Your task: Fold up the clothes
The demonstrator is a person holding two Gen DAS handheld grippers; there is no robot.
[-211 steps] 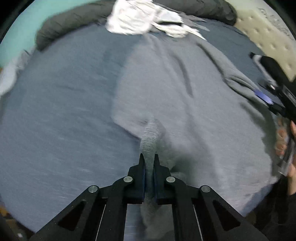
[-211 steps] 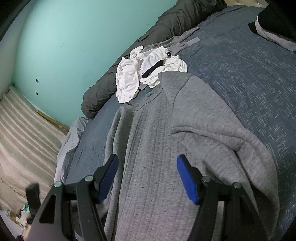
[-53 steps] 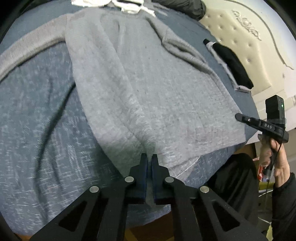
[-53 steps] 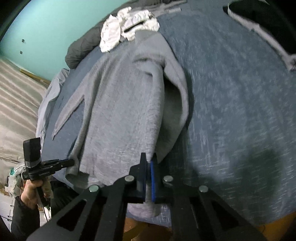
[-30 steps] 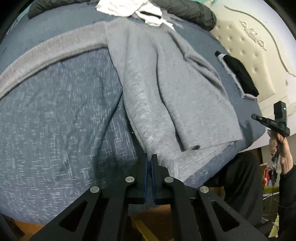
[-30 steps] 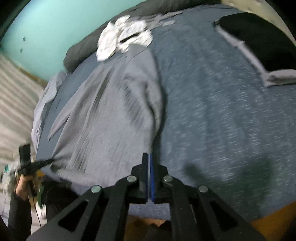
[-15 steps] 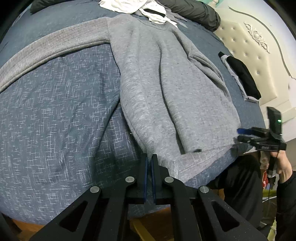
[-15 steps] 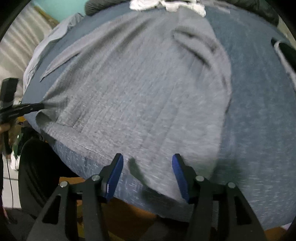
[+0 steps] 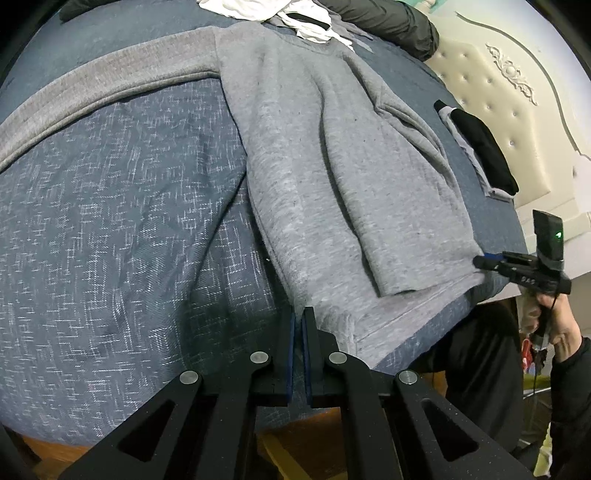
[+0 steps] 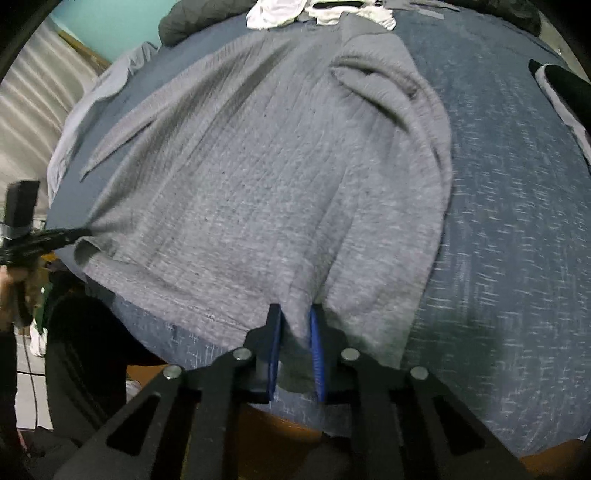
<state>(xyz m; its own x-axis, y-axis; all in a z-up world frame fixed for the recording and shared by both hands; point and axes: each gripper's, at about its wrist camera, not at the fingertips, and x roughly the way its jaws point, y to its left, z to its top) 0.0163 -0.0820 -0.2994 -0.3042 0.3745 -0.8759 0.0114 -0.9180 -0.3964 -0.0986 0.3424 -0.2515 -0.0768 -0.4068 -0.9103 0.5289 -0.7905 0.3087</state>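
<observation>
Two grippers at sweater (image 9: 332, 155) hem, bed (image 9: 110, 221) edge: your left gripper (image 9: 298, 321) clenched on corner, right gripper (image 10: 295, 325) jaws just closing around hem fold, ready for lifting hem toward collar

Matte black hand-held gripper (image 9: 298, 325) with blue-padded fingers (image 10: 317, 343), silver pivot screws (image 9: 259, 357), and the person's black sleeve (image 9: 570, 373)

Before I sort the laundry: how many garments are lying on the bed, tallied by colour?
Grey: 1, the sweater
White: 1, a crumpled heap; how many pieces it holds cannot be told
Black with a grey edge: 1, a folded piece
Total: 3, the dark bedding along the far edge not counted
</observation>
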